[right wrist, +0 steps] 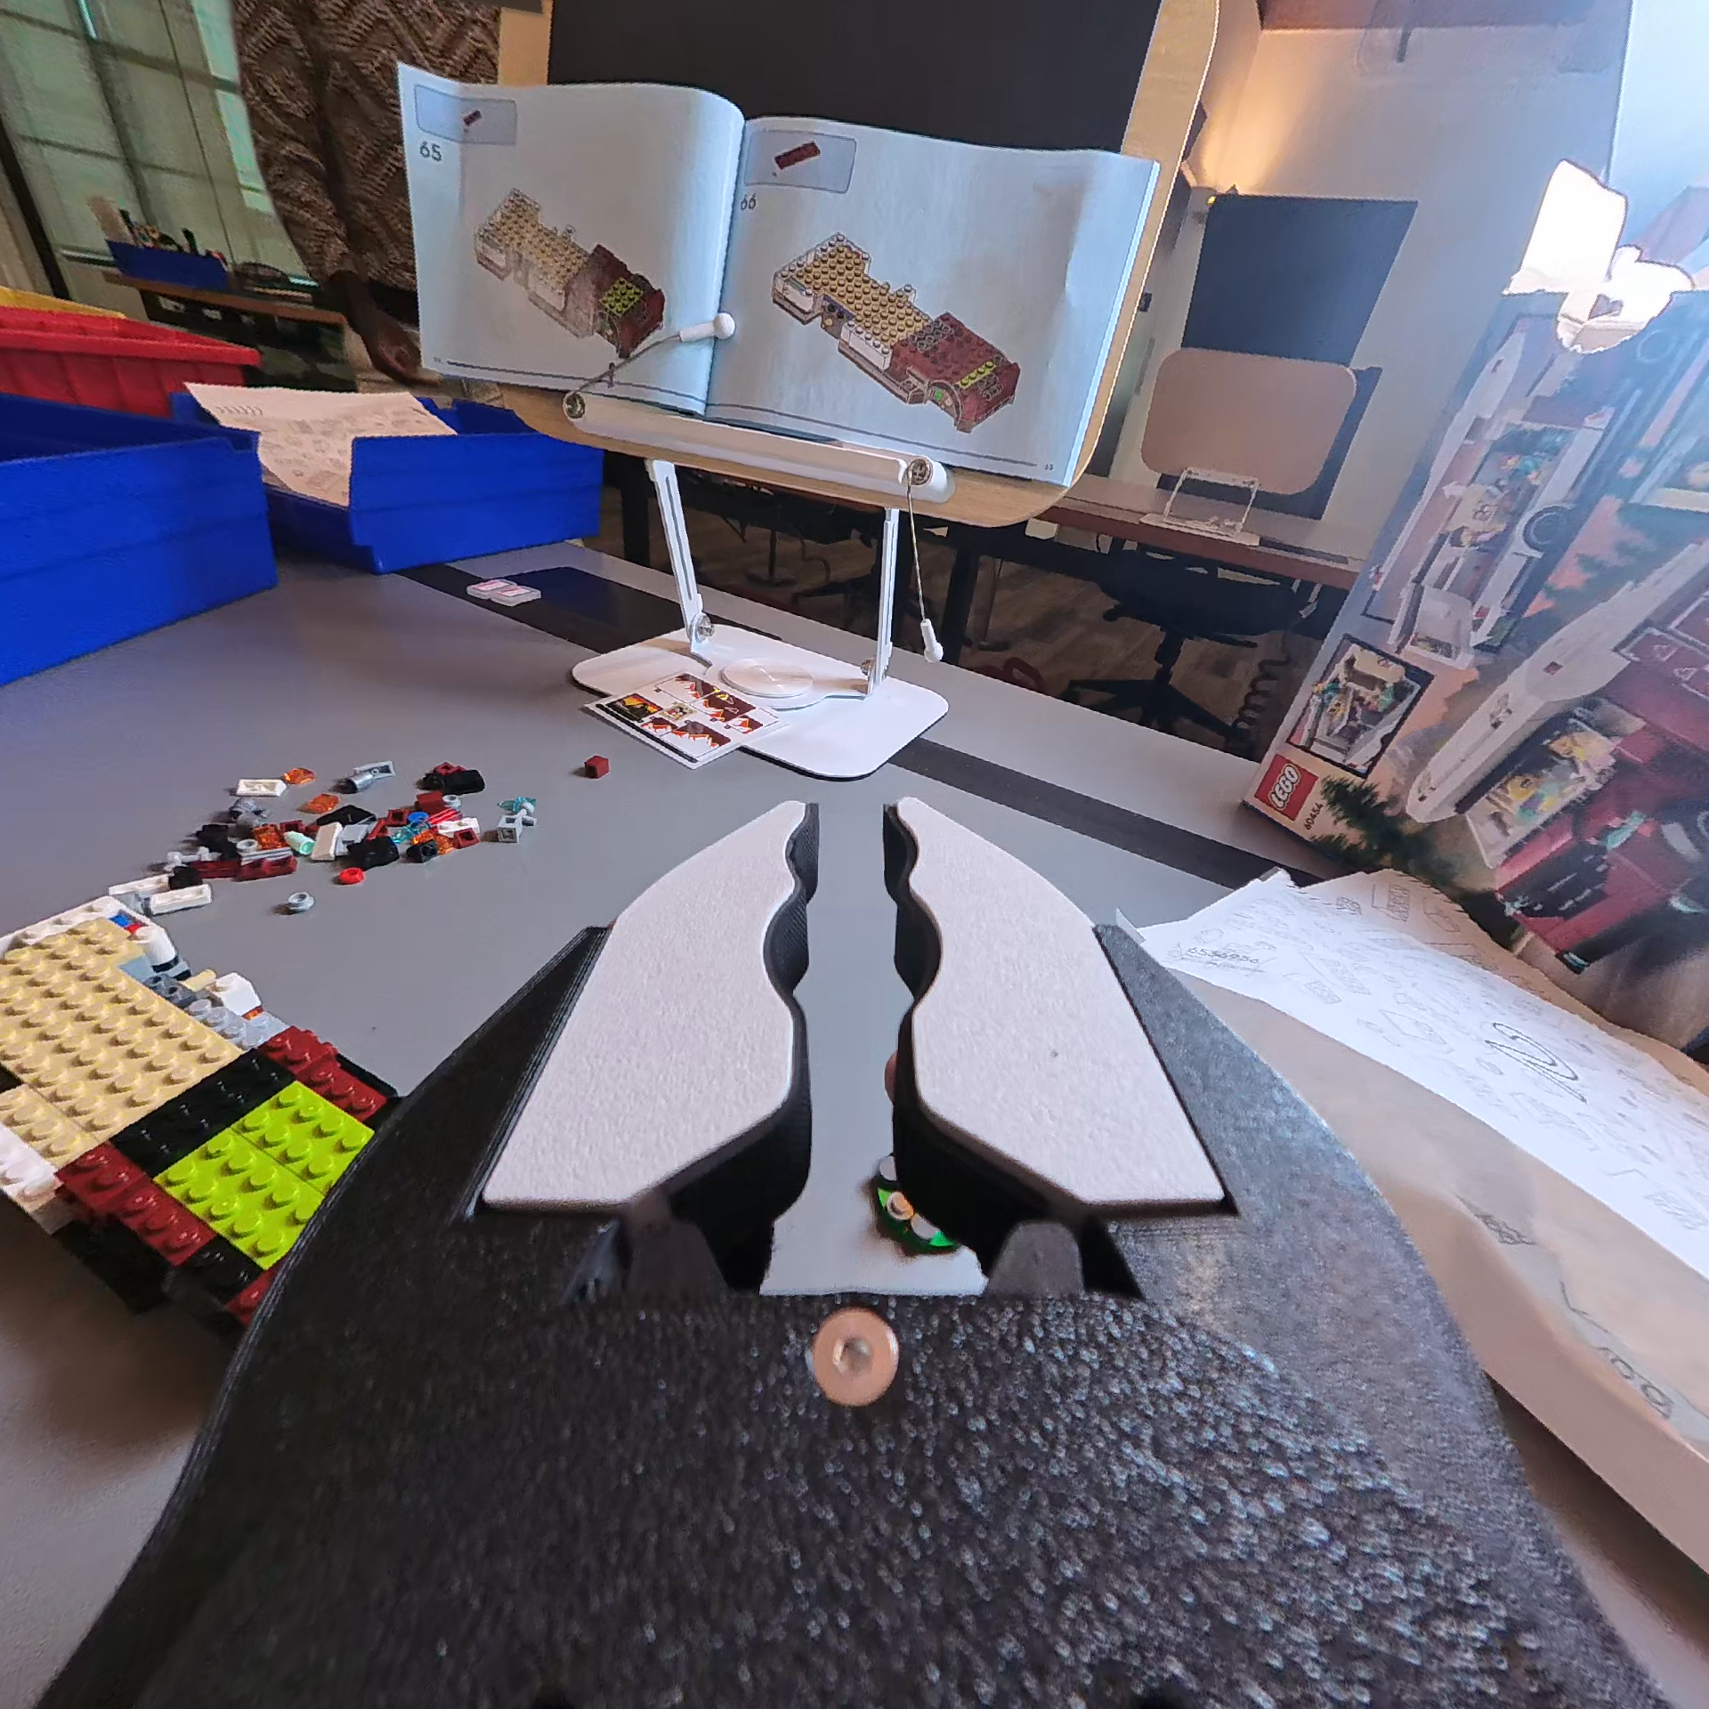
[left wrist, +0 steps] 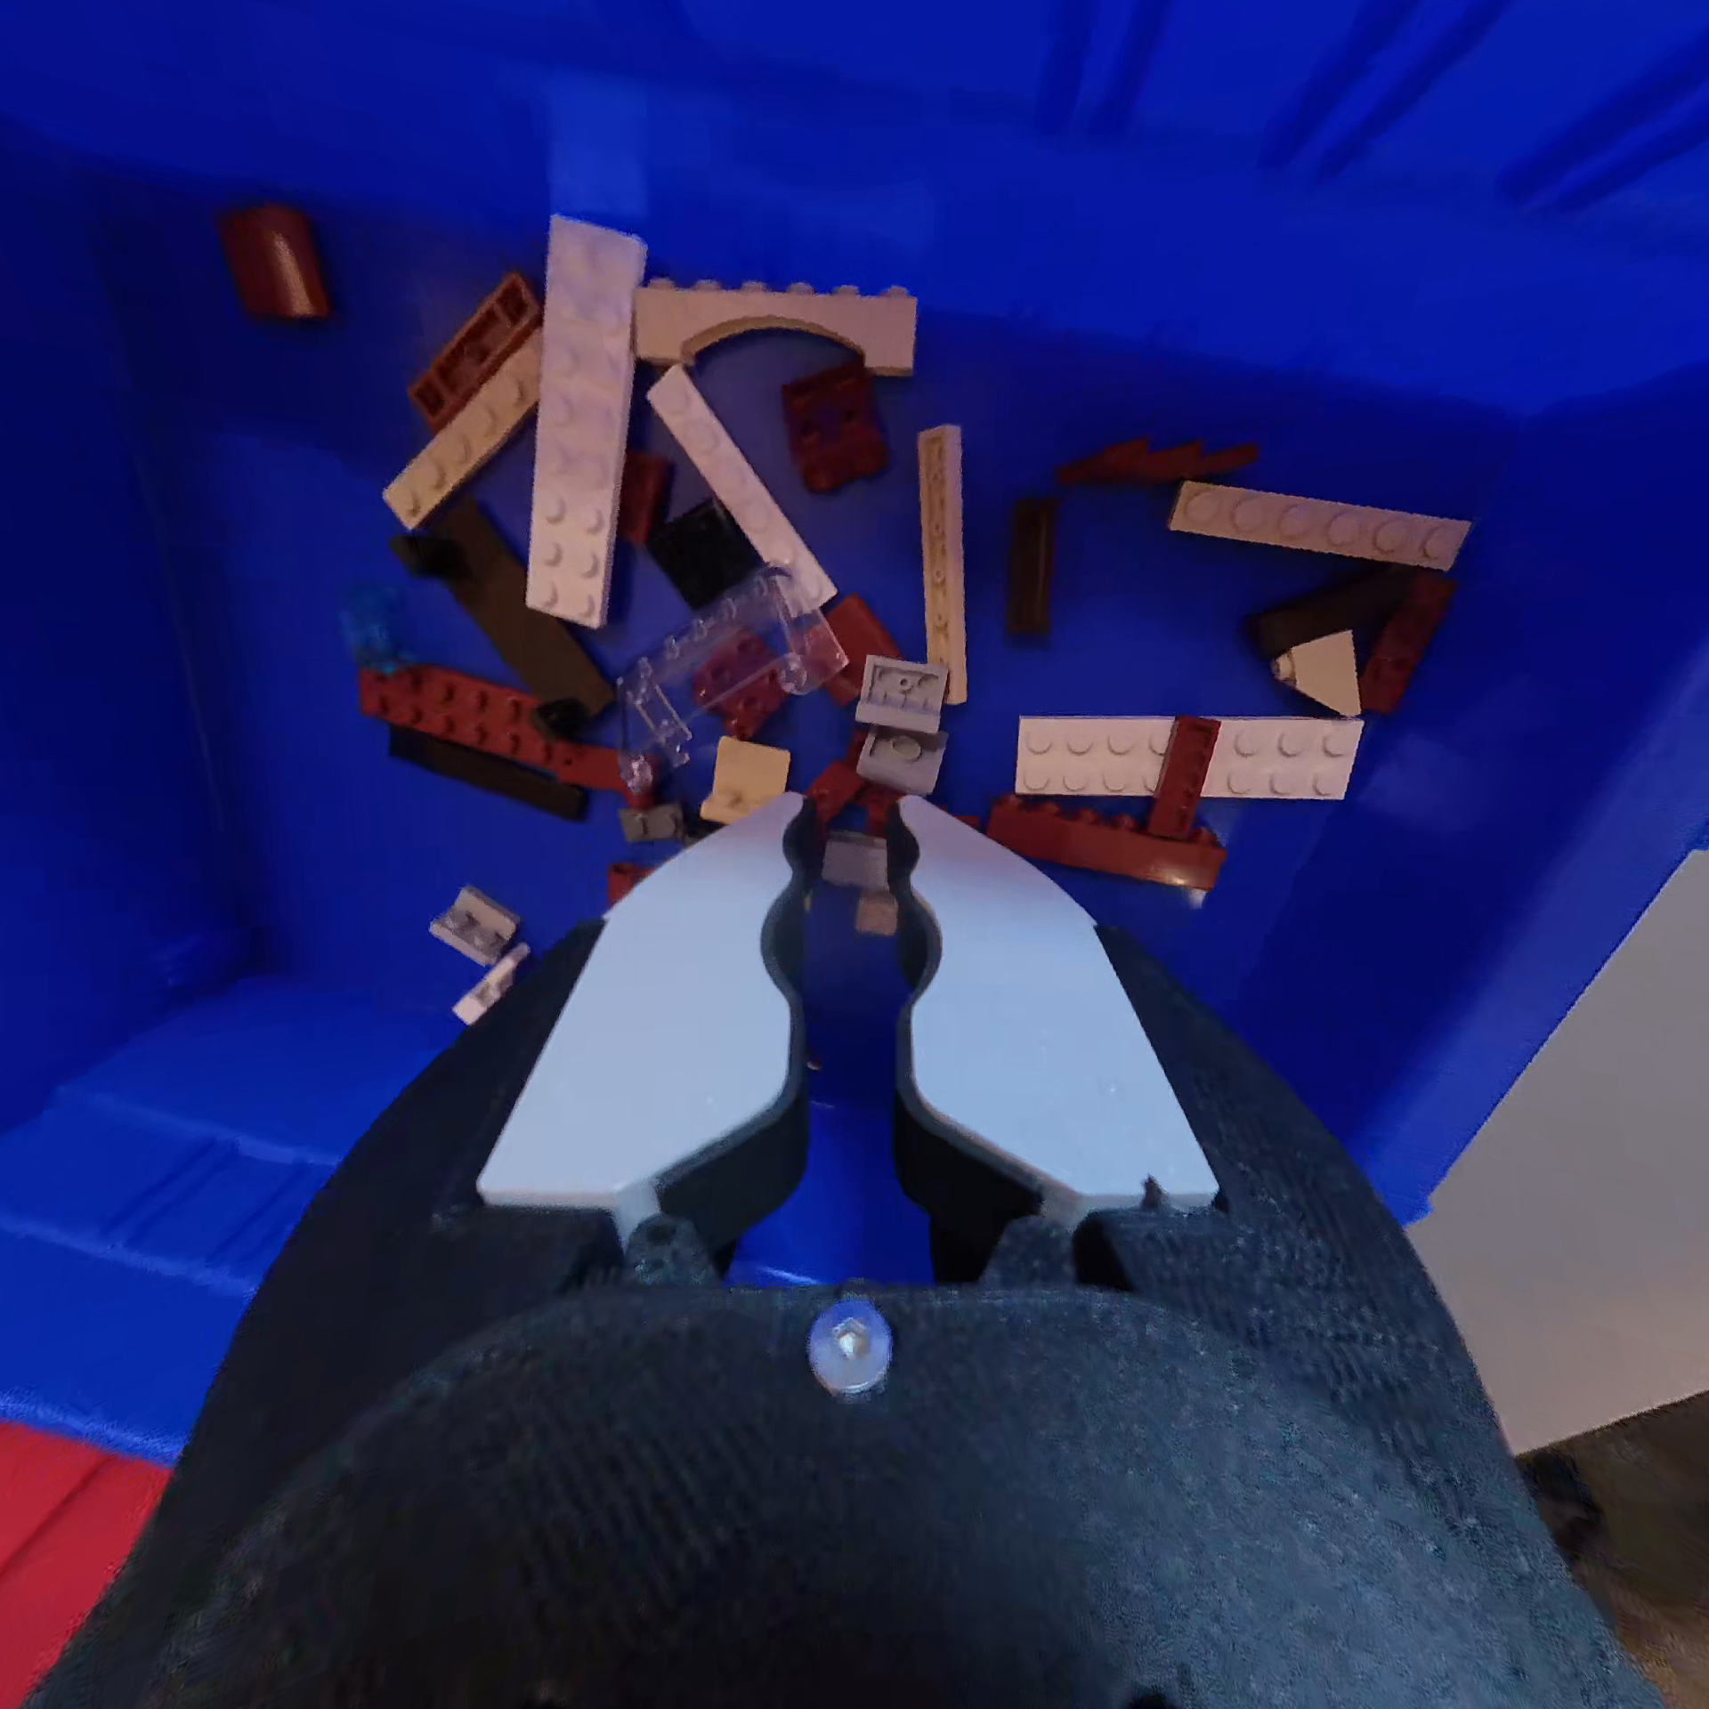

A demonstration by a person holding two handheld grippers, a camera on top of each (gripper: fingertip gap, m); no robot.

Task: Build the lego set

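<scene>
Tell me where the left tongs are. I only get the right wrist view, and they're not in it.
Observer: The left tongs are down inside a blue bin of loose bricks.
Operator: Is anything between them?
Observer: Yes, a small grey piece sits between the fingertips, which are close against it on either side.
Operator: What lies just ahead of the tips?
Observer: Two more grey pieces, one overlapping the other, on top of dark red bricks.
</scene>
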